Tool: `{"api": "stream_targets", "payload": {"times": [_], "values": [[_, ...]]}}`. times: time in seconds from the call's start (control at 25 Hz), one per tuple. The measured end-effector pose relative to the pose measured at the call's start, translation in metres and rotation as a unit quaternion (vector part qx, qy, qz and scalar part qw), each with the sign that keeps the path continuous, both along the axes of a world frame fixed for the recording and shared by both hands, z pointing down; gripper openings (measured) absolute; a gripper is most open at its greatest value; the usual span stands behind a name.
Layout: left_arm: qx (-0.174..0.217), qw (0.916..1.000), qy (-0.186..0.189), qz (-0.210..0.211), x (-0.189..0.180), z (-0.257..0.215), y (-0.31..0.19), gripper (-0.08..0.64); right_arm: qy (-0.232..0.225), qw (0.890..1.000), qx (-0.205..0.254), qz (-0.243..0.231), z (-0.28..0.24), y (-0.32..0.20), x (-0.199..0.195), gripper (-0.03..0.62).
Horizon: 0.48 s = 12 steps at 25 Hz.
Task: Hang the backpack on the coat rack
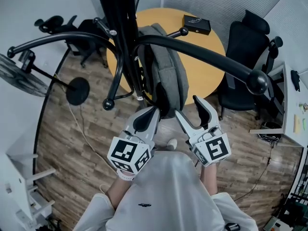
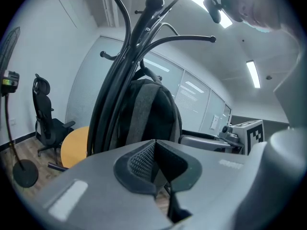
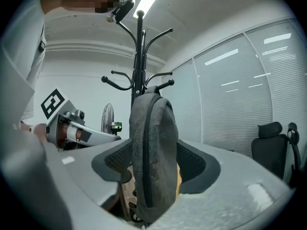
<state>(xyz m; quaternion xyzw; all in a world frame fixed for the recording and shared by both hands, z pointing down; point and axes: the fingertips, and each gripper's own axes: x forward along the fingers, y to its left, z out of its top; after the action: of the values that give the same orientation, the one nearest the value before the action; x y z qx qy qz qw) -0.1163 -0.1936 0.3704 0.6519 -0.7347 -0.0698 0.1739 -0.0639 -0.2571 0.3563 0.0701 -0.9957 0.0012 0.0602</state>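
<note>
Nearest to the camera, the left tool (image 1: 154, 111) is seen with its jaws brought together. Nothing is caught between them, and its tip lies at the lower end of the backpack (image 1: 166, 71). The right tool (image 1: 186, 106) is opened wide. The lower part of the backpack is framed between its pads, but it is not pressed by them.

The backpack is hung on the coat rack (image 1: 122, 28), close against the pole, from one of the lower hooks; which hook exactly cannot be told. The hanging is judged as almost done.

Some risks are to be considered. If the bag is brushed by a jaw when the tools are taken away, it may swing, and its loop may be pulled off the hook. If the loop is only seated near the knob of the hook, it may slip off. The rack itself could be rocked by a sideways push.

The most free room is found toward the person, above the bare floor (image 1: 86, 129). Upward, room is limited by the long hook (image 1: 202, 54). Behind the pole the way is closed by the round counter (image 1: 207, 66), and to the left by the fan (image 1: 77, 90).
</note>
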Motion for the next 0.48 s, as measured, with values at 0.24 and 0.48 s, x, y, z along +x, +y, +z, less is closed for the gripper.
{"api": "stream_targets", "payload": {"times": [0.24, 0.48], "values": [[-0.003, 0.9999, 0.004, 0.014, 0.007, 0.002, -0.004, 0.017, -0.003, 0.999, 0.001, 0.040, -0.005, -0.020, 0.020, 0.279], [0.001, 0.9989, -0.009, 0.046, 0.025, -0.004, -0.013, 0.017, 0.002, 0.996, 0.012, 0.085, -0.005, -0.042, 0.041, 0.279]]}}
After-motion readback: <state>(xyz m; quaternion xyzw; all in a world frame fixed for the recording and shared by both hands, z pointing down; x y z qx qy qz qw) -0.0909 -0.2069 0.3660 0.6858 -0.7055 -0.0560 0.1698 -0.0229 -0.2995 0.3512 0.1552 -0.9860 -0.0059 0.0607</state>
